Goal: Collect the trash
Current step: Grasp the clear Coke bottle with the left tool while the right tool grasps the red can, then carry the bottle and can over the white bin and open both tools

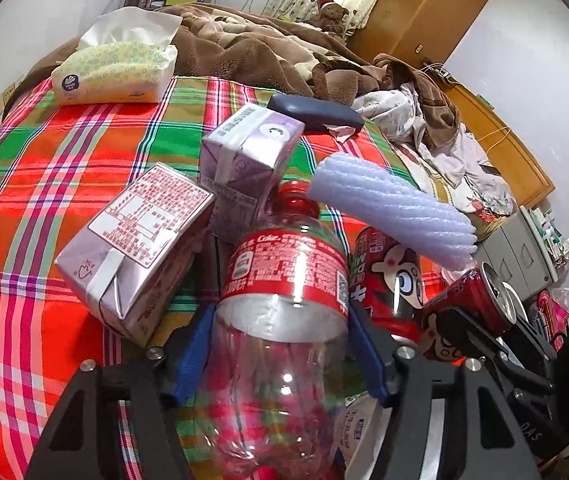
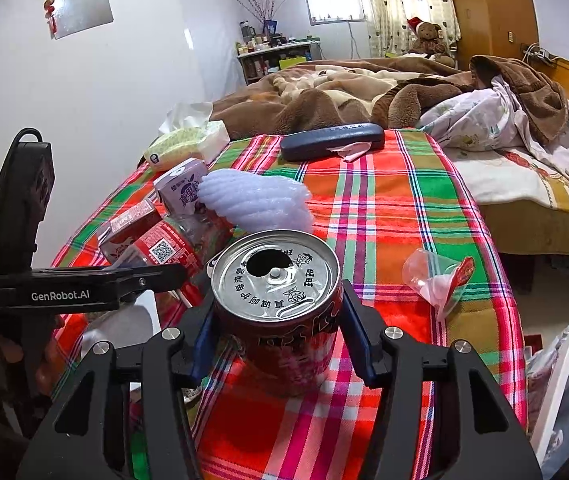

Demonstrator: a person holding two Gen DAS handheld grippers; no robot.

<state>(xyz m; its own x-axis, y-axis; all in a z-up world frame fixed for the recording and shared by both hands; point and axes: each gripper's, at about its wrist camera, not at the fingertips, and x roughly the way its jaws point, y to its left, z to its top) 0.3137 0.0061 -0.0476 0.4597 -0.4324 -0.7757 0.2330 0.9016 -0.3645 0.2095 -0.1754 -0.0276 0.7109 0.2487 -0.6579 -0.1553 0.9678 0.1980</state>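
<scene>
My left gripper [image 1: 280, 344] is shut on a clear plastic cola bottle [image 1: 280, 320] with a red label, held over the plaid table. My right gripper [image 2: 278, 332] is shut on an open red drink can [image 2: 280, 312], which also shows in the left wrist view [image 1: 472, 300]. Two drink cartons [image 1: 136, 240] [image 1: 244, 168] lie ahead of the bottle. A white foam sleeve [image 1: 392, 208] rests on another red can [image 1: 388, 276]. A crumpled clear wrapper [image 2: 436, 276] lies to the right of the held can.
A tissue pack [image 1: 112, 72] and a dark glasses case [image 1: 316, 114] lie at the far end of the plaid cloth [image 2: 404, 208]. A bed with brown blankets [image 2: 344, 92] stands beyond. A white bin rim [image 2: 564, 380] is at the lower right.
</scene>
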